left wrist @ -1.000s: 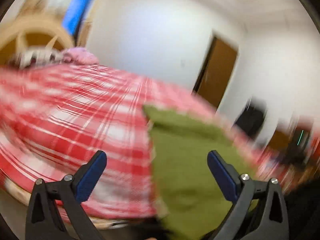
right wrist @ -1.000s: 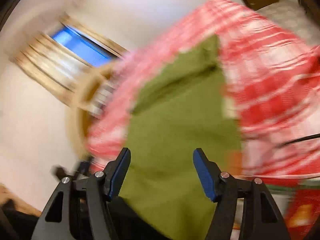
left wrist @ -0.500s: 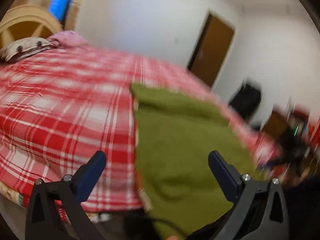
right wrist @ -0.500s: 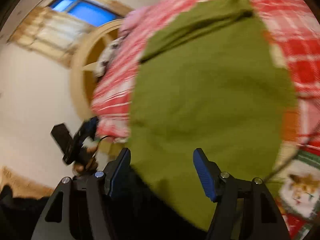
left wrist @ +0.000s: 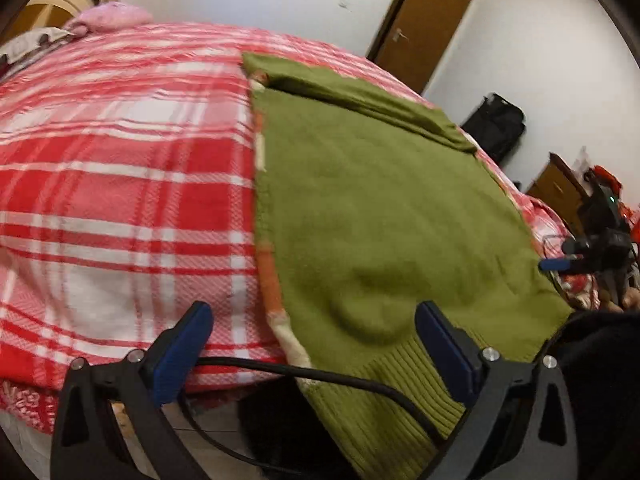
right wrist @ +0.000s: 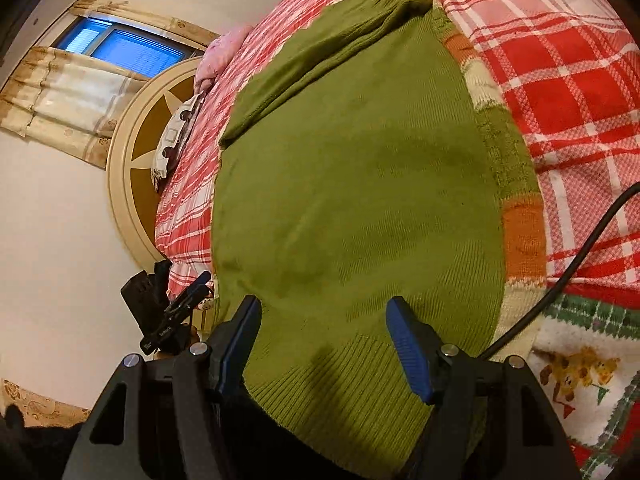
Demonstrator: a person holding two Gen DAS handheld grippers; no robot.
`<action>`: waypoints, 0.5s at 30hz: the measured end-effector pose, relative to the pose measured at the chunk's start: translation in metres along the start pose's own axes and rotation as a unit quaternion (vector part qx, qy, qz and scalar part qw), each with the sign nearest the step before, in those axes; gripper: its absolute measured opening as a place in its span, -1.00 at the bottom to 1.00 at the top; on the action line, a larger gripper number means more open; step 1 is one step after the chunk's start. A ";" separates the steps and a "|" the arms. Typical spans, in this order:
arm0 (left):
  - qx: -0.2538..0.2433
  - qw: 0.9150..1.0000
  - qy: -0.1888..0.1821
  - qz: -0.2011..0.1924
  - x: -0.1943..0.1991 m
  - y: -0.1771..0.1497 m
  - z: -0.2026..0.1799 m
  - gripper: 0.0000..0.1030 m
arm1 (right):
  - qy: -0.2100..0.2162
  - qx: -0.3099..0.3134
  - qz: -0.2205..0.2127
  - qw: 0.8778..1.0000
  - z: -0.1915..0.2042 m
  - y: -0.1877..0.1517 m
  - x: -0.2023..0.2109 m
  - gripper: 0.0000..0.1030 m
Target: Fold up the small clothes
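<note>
A green knit sweater lies flat on a red plaid bedspread, one sleeve folded across its far end. Orange and cream patches run along one side edge. My left gripper is open just above the sweater's near corner; the ribbed hem lies between its blue pads without touching them. My right gripper is open over the other part of the ribbed hem, holding nothing. Each gripper shows small in the other's view: the right gripper, the left gripper.
A black cable crosses the bed edge under the left gripper and shows again. A round wooden headboard and a pink pillow stand at the far end. A brown door, a black bag and a patterned blanket are nearby.
Both grippers have sunk and tipped downward toward the sweater's near hem, which now fills more of each view. Both stay open, as before.
</note>
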State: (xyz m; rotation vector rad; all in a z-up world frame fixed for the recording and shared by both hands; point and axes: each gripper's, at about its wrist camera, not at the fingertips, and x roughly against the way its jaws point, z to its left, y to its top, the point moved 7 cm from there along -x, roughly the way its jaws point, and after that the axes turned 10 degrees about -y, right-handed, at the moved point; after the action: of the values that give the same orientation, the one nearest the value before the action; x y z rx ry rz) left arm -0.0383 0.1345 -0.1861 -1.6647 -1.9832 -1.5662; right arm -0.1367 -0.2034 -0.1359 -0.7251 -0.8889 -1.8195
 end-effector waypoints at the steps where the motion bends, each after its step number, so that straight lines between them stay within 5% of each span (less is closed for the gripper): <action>1: 0.003 1.000 -0.017 0.012 -0.003 -0.003 -0.002 0.82 | -0.001 0.000 0.001 1.000 -0.001 0.000 0.000 0.28; 4: 0.003 0.993 -0.086 0.079 -0.016 -0.023 -0.019 0.64 | -0.003 0.001 0.003 1.000 -0.001 0.000 0.000 0.28; 7: -0.031 0.992 -0.076 0.097 -0.019 -0.033 -0.030 0.64 | -0.009 0.001 -0.010 1.000 -0.003 0.005 0.007 0.28; 10: 0.039 0.989 -0.110 0.095 -0.021 -0.031 -0.018 0.55 | -0.024 0.002 -0.025 0.999 -0.008 0.010 0.017 0.28; 11: 0.059 0.987 -0.125 0.088 -0.020 -0.031 -0.016 0.42 | -0.029 -0.001 -0.031 0.999 -0.012 0.012 0.023 0.28; 13: 0.082 0.982 -0.148 0.084 -0.020 -0.033 -0.014 -0.48 | -0.031 -0.013 -0.042 0.999 -0.021 0.015 0.032 0.28; 15: 0.080 0.983 -0.141 0.088 -0.021 -0.036 -0.014 -0.65 | -0.036 -0.024 -0.055 0.998 -0.029 0.019 0.042 0.28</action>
State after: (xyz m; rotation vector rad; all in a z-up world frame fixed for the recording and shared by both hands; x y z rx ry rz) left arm -0.0650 0.1147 -0.2154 -2.0216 -1.9564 -1.1342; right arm -0.1377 -0.2535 -0.1138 -0.7892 -0.9515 -1.9274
